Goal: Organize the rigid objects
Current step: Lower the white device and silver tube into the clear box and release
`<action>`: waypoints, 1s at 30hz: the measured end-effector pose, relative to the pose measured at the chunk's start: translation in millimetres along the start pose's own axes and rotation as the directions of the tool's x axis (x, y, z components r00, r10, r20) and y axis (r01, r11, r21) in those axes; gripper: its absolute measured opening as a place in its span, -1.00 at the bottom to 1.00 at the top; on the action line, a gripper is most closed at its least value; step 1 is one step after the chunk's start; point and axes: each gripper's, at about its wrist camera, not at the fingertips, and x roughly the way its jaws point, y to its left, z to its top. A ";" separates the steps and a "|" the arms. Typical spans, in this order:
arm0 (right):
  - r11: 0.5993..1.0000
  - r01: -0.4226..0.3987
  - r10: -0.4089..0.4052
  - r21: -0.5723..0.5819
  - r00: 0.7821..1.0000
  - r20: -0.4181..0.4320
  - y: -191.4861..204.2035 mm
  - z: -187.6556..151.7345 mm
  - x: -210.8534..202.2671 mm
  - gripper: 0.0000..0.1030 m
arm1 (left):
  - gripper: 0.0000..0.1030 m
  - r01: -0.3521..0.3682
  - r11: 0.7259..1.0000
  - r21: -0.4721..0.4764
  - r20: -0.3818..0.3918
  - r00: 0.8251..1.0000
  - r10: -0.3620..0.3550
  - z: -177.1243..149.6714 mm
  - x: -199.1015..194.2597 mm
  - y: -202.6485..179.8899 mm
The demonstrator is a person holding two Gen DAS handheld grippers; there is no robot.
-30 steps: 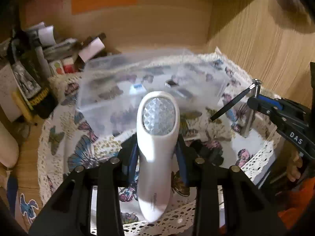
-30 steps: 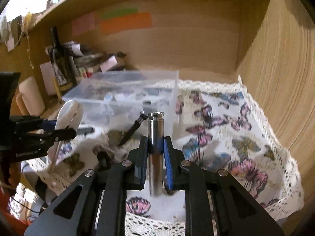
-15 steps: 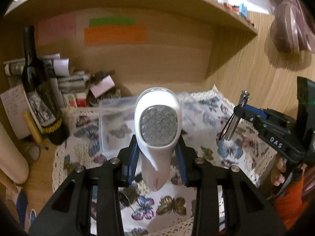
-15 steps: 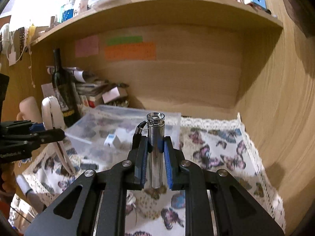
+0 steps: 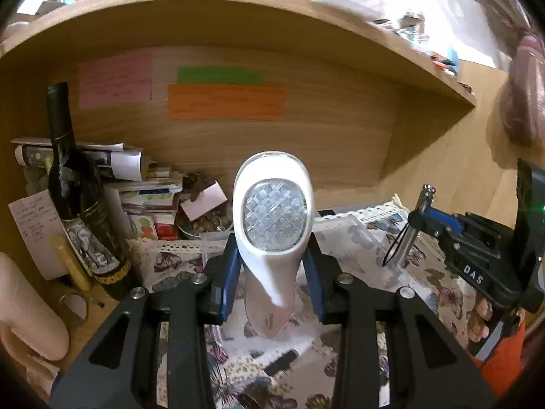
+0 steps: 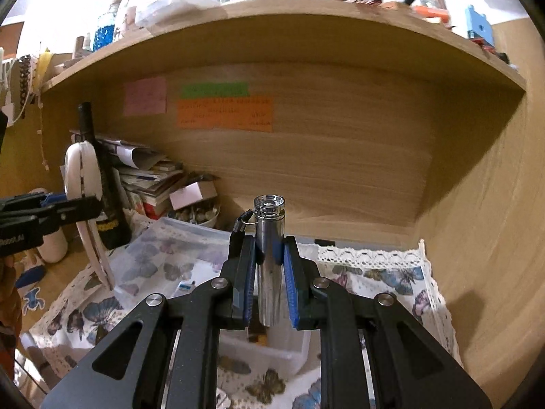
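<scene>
My left gripper is shut on a white handheld lamp with a faceted lens, held upright high above the table. My right gripper is shut on a silver metal flashlight with a black wrist strap, also held upright in the air. A clear plastic box sits below on the butterfly tablecloth, with small items inside. In the left wrist view the right gripper with the flashlight shows at right. In the right wrist view the left gripper with the lamp shows at left.
A dark wine bottle stands at the back left next to stacked papers and books. A bowl of small items sits behind the box. A wooden shelf overhangs; wooden walls close the back and right.
Both grippers have risen well above the table with their objects and tilted up; the box and cloth now sit lower in both views.
</scene>
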 end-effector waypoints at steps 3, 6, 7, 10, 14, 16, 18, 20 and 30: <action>1.000 -0.004 0.004 -0.016 1.000 -0.027 5.1 0.2 15.0 -0.72 | -0.31 -0.014 1.000 0.006 -0.017 1.000 0.014 0.1 15.4 3.4; 1.000 -0.010 0.008 -0.028 0.998 -0.063 9.5 -2.5 31.2 -0.72 | -0.31 -0.042 0.999 0.021 -0.048 0.998 0.043 -3.2 33.9 6.6; 0.999 -0.014 0.012 -0.029 0.997 -0.078 10.8 -4.0 37.4 -0.72 | -0.31 -0.045 0.999 0.021 -0.060 0.997 0.046 -4.4 39.3 7.8; 0.999 -0.027 0.024 -0.026 0.992 -0.122 13.0 -9.2 53.7 -0.72 | -0.31 -0.048 0.999 0.019 -0.108 0.993 0.050 -10.5 58.5 11.8; 0.998 -0.047 0.041 -0.031 0.982 -0.183 18.5 -17.3 73.7 -0.72 | -0.31 -0.061 0.997 0.048 -0.178 0.982 0.069 -18.7 82.5 11.3; 0.998 -0.059 0.050 -0.037 0.976 -0.212 21.7 -21.8 83.1 -0.72 | -0.31 -0.059 0.997 0.055 -0.205 0.976 0.069 -21.7 90.9 11.6; 0.997 -0.068 0.057 -0.042 0.971 -0.233 24.5 -25.3 89.5 -0.72 | -0.31 -0.060 0.996 0.061 -0.223 0.972 0.072 -24.5 97.5 12.0; 0.996 -0.076 0.062 -0.046 0.965 -0.253 27.0 -28.4 95.4 -0.72 | -0.31 -0.063 0.996 0.065 -0.240 0.968 0.077 -26.2 102.3 12.7; 0.992 -0.116 0.094 -0.049 0.941 -0.326 34.9 -41.0 116.9 -0.72 | -0.31 -0.043 0.997 0.056 -0.307 0.950 0.059 -34.1 123.1 14.2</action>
